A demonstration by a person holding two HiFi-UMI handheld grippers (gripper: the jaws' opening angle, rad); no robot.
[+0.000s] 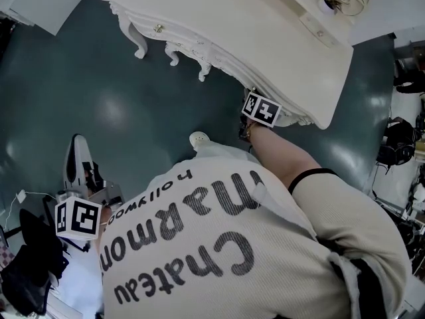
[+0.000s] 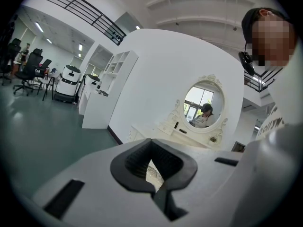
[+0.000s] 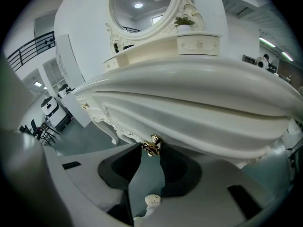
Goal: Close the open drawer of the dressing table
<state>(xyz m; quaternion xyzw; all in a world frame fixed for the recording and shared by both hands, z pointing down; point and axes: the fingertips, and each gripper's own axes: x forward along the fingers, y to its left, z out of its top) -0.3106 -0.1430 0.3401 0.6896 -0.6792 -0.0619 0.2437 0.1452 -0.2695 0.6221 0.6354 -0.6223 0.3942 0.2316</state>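
At twelve to two o'clock in the head view stands one cream dressing table (image 1: pixel 279 52) on the dark green floor (image 1: pixel 86 105). One gold knob (image 1: pixel 158 28) shows on its carved front at eleven o'clock. Two tools show, each bearing one marker cube. The right tool (image 1: pixel 257 111), just right of centre, reaches under the worktop's front edge, where its tips are hidden. The left tool (image 1: pixel 78 155), at eight o'clock, hangs over the floor, well apart from the table. One white shoe (image 1: pixel 199 139) shows at the centre, just above the person's printed shirt (image 1: pixel 219 258).

Seen from the left gripper view, the left tool's two black pads (image 2: pixel 130 162) meet at their tips with nothing between them. Beyond them, at three to four o'clock, the dressing table carries one oval mirror (image 2: pixel 203 109), which reflects one person. At least two black office chairs (image 2: pixel 28 70) stand at nine o'clock, and one white shelf unit (image 2: pixel 113 67) at ten.

Across the right gripper view, from nine to three o'clock, runs the bowed drawer front (image 3: pixel 189 126). It bears two gold knobs. The drawer knob (image 3: pixel 152 145), just below centre, sits between the right tool's two pads (image 3: pixel 118 167), which close on its sides. The second gold knob (image 3: pixel 85 106) is at nine o'clock. How far out the drawer stands cannot be told. At twelve to one o'clock are the mirror, one potted plant (image 3: pixel 183 21) and one small upper drawer (image 3: pixel 199 43). The shoe shows at six.
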